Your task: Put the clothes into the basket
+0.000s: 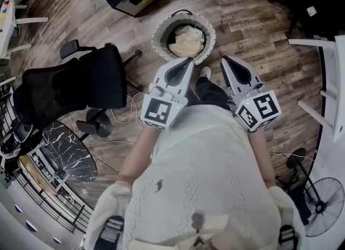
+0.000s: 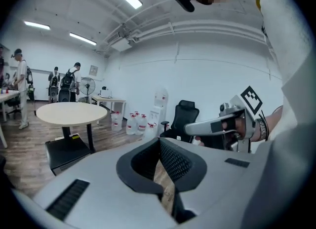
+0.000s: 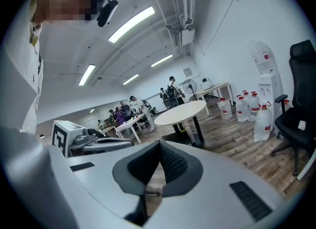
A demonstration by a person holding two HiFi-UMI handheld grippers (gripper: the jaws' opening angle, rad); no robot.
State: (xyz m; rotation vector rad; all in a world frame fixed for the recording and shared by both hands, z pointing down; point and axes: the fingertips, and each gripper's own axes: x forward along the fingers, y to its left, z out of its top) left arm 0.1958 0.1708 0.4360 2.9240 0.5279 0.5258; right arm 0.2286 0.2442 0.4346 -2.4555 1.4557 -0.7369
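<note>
Head view: clothes (image 1: 187, 40) in basket (image 1: 157, 35) beyond left hand-held gripper (image 1: 186, 60) and right hand-held gripper (image 1: 226, 59), both closed, empty.

Head view looks down; both gripper views level, sharing round table (image 2: 71, 112) (image 3: 180, 110).

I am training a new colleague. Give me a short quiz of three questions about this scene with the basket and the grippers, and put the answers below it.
1. True or false: the round basket already holds cream clothes.
2. What is between the jaws of the left gripper? A) a cream shirt B) nothing, the jaws are together C) a water bottle
3. In the head view, which piece of furniture stands to the left of the left gripper?
Key: 1 true. 2 B. 3 the black office chair.
</note>
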